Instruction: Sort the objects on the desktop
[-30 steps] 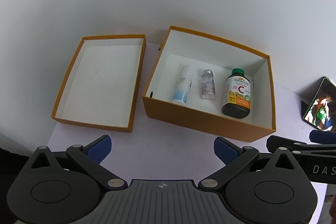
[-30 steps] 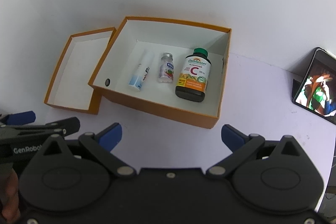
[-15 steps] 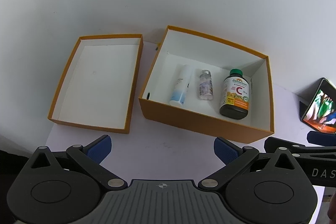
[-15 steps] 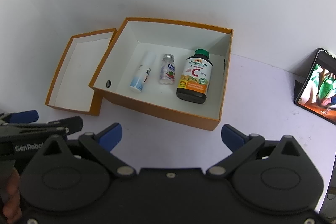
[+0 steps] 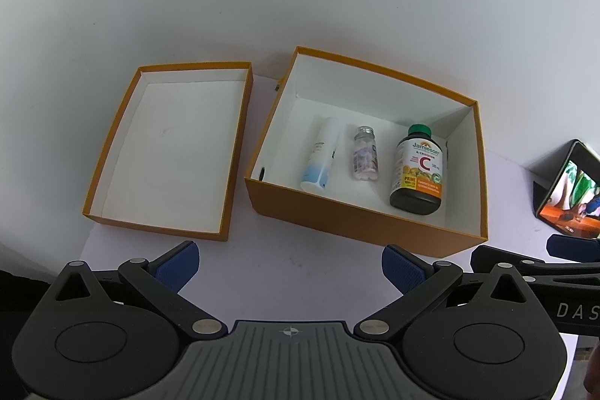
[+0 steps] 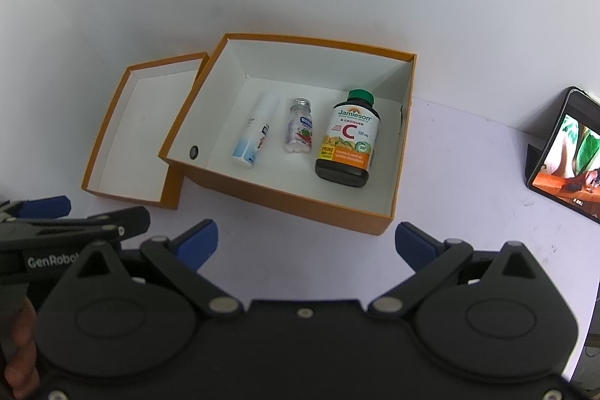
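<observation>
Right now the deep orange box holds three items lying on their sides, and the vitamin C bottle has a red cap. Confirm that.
Not quite. The vitamin C bottle has a green cap, not red; the right wrist view shows it clearly. The rest holds: it lies in the deep orange box with the white tube and small clear bottle.

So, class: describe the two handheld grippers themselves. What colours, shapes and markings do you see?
Both are black, with round pivot discs, silver rivets and blue finger pads. The left gripper has a grey ribbed centre plate with a crosshair mark; "GenRobo" is printed on its side. The right gripper has a plain black centre and white letters "DAS".
</observation>
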Motion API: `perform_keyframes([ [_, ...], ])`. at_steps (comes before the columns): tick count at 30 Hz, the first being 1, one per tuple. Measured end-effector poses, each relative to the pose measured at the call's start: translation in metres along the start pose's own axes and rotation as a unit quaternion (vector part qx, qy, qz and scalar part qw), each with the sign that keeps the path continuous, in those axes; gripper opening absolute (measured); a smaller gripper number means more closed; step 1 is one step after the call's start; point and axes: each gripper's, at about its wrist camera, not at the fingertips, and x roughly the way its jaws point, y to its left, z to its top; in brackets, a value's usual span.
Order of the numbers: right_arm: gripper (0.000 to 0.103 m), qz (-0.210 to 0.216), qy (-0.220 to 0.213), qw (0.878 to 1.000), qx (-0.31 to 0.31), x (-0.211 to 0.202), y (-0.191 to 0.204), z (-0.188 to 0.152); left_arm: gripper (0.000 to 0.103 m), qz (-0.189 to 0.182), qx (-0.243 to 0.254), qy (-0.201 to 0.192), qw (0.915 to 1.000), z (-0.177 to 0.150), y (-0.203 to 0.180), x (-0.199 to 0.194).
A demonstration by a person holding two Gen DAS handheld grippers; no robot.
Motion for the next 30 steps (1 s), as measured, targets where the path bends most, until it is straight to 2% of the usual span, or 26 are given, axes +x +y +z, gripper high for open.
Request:
perform_keyframes([
  [21, 0.102, 0.002, 0.002, 1.0, 0.004, 0.0, -0.005, 0.0, 0.103, -0.003, -0.004, 0.002, 1.0, 0.002, -0.001, 0.006],
  [27, 0.102, 0.001, 0.002, 1.0, 0.009, 0.001, -0.004, 0.001, 0.103, 0.005, -0.031, 0.009, 0.9995, 0.004, 0.022, 0.015],
  [30, 0.102, -0.003, -0.012, 1.0, -0.017, 0.002, 0.007, 0.003, 0.103, 0.01, -0.046, 0.001, 0.9989, 0.006, 0.039, 0.015],
])
